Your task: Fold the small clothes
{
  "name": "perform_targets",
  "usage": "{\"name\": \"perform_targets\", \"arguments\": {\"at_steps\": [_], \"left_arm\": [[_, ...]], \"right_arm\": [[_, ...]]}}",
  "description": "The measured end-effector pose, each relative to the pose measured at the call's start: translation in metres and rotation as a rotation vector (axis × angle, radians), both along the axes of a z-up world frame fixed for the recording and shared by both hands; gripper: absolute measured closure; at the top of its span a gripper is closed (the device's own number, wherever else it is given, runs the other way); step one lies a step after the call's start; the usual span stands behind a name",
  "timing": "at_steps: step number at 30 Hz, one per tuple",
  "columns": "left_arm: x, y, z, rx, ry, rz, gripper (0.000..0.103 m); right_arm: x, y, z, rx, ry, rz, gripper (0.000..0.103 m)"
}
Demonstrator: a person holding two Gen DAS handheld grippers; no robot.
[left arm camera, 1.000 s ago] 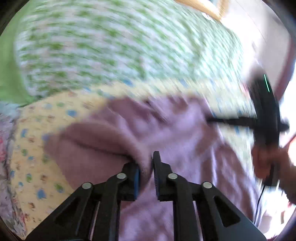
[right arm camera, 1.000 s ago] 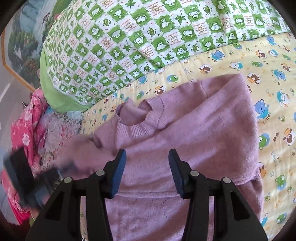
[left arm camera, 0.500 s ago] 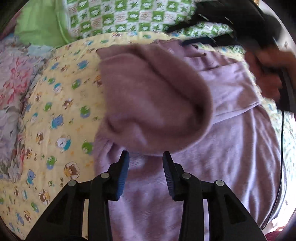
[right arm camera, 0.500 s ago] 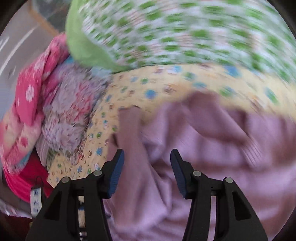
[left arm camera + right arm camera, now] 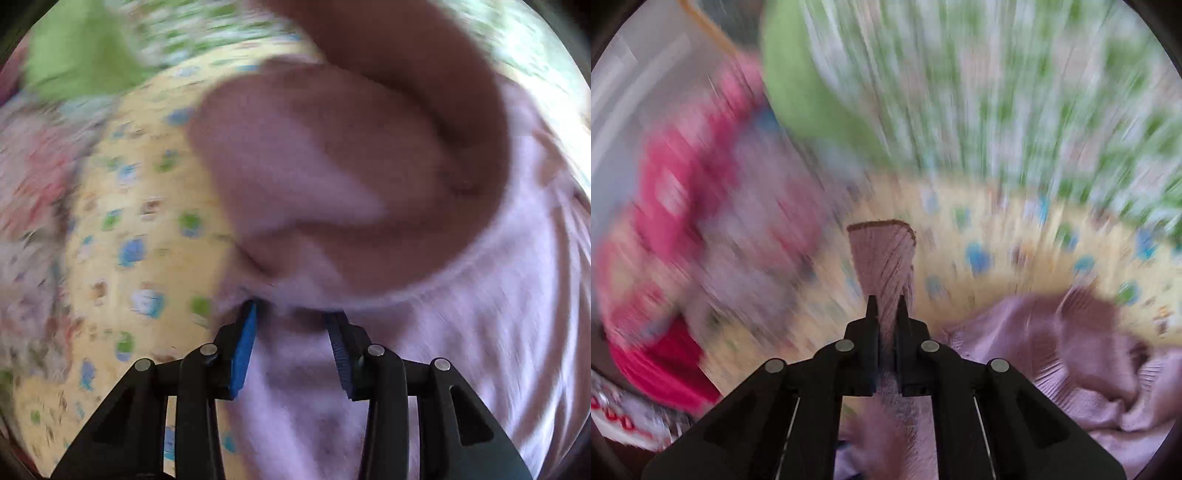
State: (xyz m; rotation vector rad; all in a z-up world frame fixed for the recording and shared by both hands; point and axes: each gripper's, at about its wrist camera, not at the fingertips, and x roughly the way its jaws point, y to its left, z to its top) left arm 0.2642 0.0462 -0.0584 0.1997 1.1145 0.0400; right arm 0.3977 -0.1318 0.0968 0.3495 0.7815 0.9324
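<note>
Yellow bedsheet (image 5: pixel 122 258) with small blue and green cartoon prints covers the bed. Green-and-white checked quilt (image 5: pixel 1015 103), plain green (image 5: pixel 77 62) on its underside, heaped along the bed's far edge. Pink and red floral clothes (image 5: pixel 672 206) piled at the left edge. All heavily blurred.

Sweater spread on the bed sheet, quilt behind, clothes pile to the left.

The sweater (image 5: pixel 498 332) is laid on the bed sheet (image 5: pixel 122 229), one part folded over the rest. A quilt (image 5: pixel 1015 92) is seen behind the sheet, and a pile of clothes (image 5: pixel 683 206) is heaped left of the sweater.
</note>
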Motion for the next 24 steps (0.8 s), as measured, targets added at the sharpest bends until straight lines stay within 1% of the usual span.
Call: {"name": "perform_targets", "arguments": {"at_steps": [1, 2, 3, 4, 5, 6, 7, 8, 9, 10, 11, 12, 13, 14, 15, 17, 20, 21, 24], "left_arm": [[0.008, 0.012, 0.002, -0.019, -0.007, 0.095, 0.065], [0.013, 0.026, 0.004, -0.055, -0.016, 0.196, 0.07], [0.015, 0.037, 0.005, -0.089, -0.023, 0.263, 0.079], [0.015, 0.047, 0.005, -0.121, -0.033, 0.321, 0.08], [0.013, 0.053, 0.004, -0.146, -0.044, 0.369, 0.08], [0.012, 0.055, 0.002, -0.146, -0.045, 0.399, 0.078], [0.01, 0.056, -0.001, -0.133, -0.046, 0.429, 0.078], [0.008, 0.056, -0.002, -0.133, -0.054, 0.447, 0.078], [0.006, 0.056, -0.003, -0.142, -0.061, 0.455, 0.078], [0.005, 0.056, -0.003, -0.148, -0.06, 0.454, 0.078], [0.006, 0.053, -0.003, -0.138, -0.054, 0.443, 0.078], [0.006, 0.051, -0.001, -0.12, -0.056, 0.432, 0.077], [0.006, 0.048, 0.001, -0.1, -0.058, 0.43, 0.073], [0.003, 0.047, 0.002, -0.073, -0.057, 0.437, 0.06], [-0.001, 0.046, 0.002, -0.062, -0.059, 0.443, 0.057], [-0.006, 0.052, 0.004, -0.081, -0.063, 0.453, 0.057], [-0.009, 0.06, 0.0, -0.101, -0.051, 0.456, 0.057], [-0.009, 0.06, -0.001, -0.1, -0.048, 0.455, 0.057], [-0.007, 0.059, -0.001, -0.119, -0.045, 0.435, 0.058]], "right_arm": [[-0.014, -0.034, 0.022, 0.083, -0.064, -0.076, 0.096], [-0.028, -0.068, 0.034, 0.136, -0.107, -0.162, 0.096], [-0.04, -0.105, 0.035, 0.161, -0.113, -0.271, 0.096], [-0.048, -0.135, 0.025, 0.163, -0.095, -0.355, 0.096], [-0.053, -0.161, 0.007, 0.154, -0.066, -0.429, 0.096], [-0.055, -0.187, -0.021, 0.145, -0.007, -0.495, 0.097], [-0.055, -0.209, -0.052, 0.133, 0.075, -0.55, 0.097], [-0.055, -0.223, -0.076, 0.123, 0.139, -0.586, 0.099], [-0.058, -0.238, -0.106, 0.102, 0.211, -0.629, 0.103], [-0.06, -0.245, -0.122, 0.087, 0.249, -0.646, 0.103], [-0.063, -0.252, -0.138, 0.072, 0.284, -0.654, 0.103], [-0.067, -0.254, -0.15, 0.08, 0.317, -0.642, 0.103], [-0.069, -0.253, -0.156, 0.101, 0.34, -0.63, 0.102], [-0.072, -0.249, -0.16, 0.113, 0.364, -0.622, 0.102], [-0.074, -0.245, -0.16, 0.114, 0.379, -0.611, 0.101], [-0.073, -0.227, -0.163, 0.101, 0.398, -0.558, 0.099], [-0.067, -0.195, -0.173, -0.009, 0.413, -0.493, 0.088], [-0.065, -0.189, -0.178, -0.025, 0.425, -0.472, 0.084], [-0.055, -0.171, -0.193, -0.031, 0.461, -0.427, 0.082]]}}
